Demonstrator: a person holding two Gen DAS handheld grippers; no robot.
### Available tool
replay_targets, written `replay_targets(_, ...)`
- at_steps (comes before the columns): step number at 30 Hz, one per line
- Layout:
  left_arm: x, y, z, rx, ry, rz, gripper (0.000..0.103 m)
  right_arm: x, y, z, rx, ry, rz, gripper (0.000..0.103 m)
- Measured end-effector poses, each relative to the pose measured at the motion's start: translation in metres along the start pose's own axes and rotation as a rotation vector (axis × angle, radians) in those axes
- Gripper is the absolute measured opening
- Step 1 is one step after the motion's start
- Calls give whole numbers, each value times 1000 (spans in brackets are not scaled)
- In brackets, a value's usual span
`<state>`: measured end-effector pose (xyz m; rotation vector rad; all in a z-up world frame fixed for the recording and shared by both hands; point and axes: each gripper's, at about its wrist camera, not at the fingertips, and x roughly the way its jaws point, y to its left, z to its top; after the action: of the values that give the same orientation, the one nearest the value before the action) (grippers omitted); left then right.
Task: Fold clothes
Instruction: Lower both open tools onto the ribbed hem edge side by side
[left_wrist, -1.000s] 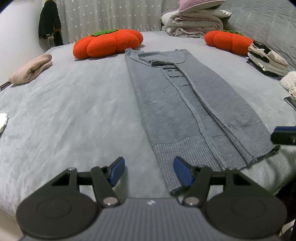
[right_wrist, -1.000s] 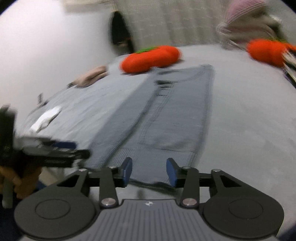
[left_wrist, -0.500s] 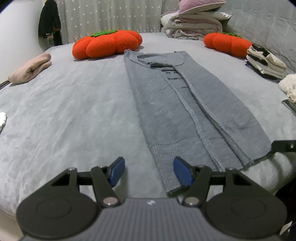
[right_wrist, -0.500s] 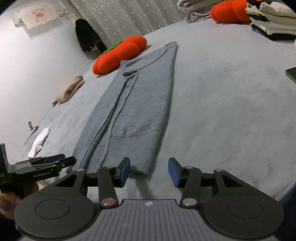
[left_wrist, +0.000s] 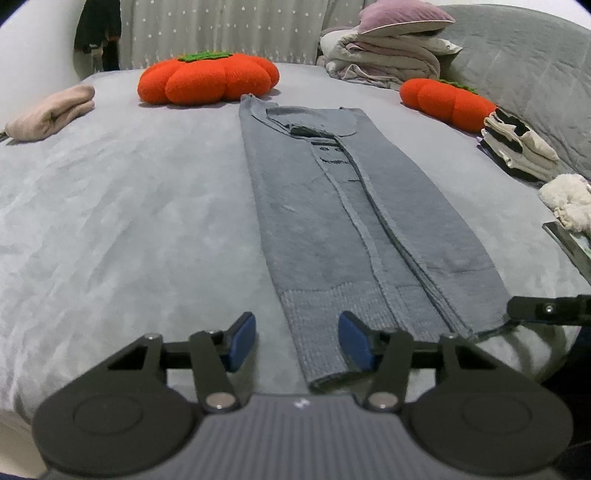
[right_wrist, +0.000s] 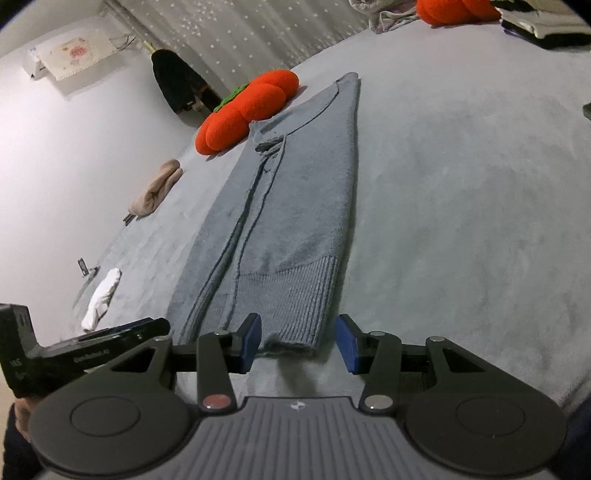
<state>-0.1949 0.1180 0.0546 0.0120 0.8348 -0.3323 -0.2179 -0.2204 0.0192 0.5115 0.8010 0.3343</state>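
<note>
Left gripper (left_wrist: 297, 341) has held its spot over the last second but its jaws have just been closing — narrower than a moment ago; the near left corner of the grey sweater (left_wrist: 347, 229) hem lies between the blue pads, right pad at or touching the knit, left pad clear over bare bed (left_wrist: 122, 221); so not clamped yet, jaws read as open. Right gripper (right_wrist: 298, 343) changed more: a second ago its view was blurred and tilted the other way, now it is sharp, rolled and settled at the near right hem corner; jaws part-open, width much as before, ribbed hem just ahead of and between the pads, nothing pinched. Sweater itself has not moved: a long narrow strip, sides already folded in, running from the near edge of the bed toward the far edge, collar just short of the big orange pumpkin cushion (left_wrist: 207, 79); in the left view the right gripper's finger shows at the right hem corner. My read — both grippers are now lined up on the two hem corners, pre-grasp; next step would be to close on both and carry the hem toward the collar; risk is pinching only the top layer of the stacked knit, or the bed cover with it.
</note>
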Motion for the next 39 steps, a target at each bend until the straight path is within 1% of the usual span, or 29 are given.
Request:
replay_targets(4,2,1,0,-34,14,-26,42,3,1,-1,-13,-4,-11,44)
replay_targets(17,6,4,-1,-103,36,-34,42,6,7,-6,-52,-21,-29,44)
replay_targets(22,6,5,-2,-126,33,-34,42,7,10,-7,-64,-28,-34,44)
replay_targets(28,7,4,-4,-120,19,-22,42,8,13,-9,-84,-33,-44,44)
replay_targets(33,9,10,-2,-181,31,-46,48,9,18,-10,-122,-39,-61,44)
replay_targets(36,12,8,-1,-163,45,-51,52,9,18,-11,-120,-41,-62,44)
replay_targets(39,13,3,0,-128,47,-58,63,10,17,-10,-115,-42,-60,44)
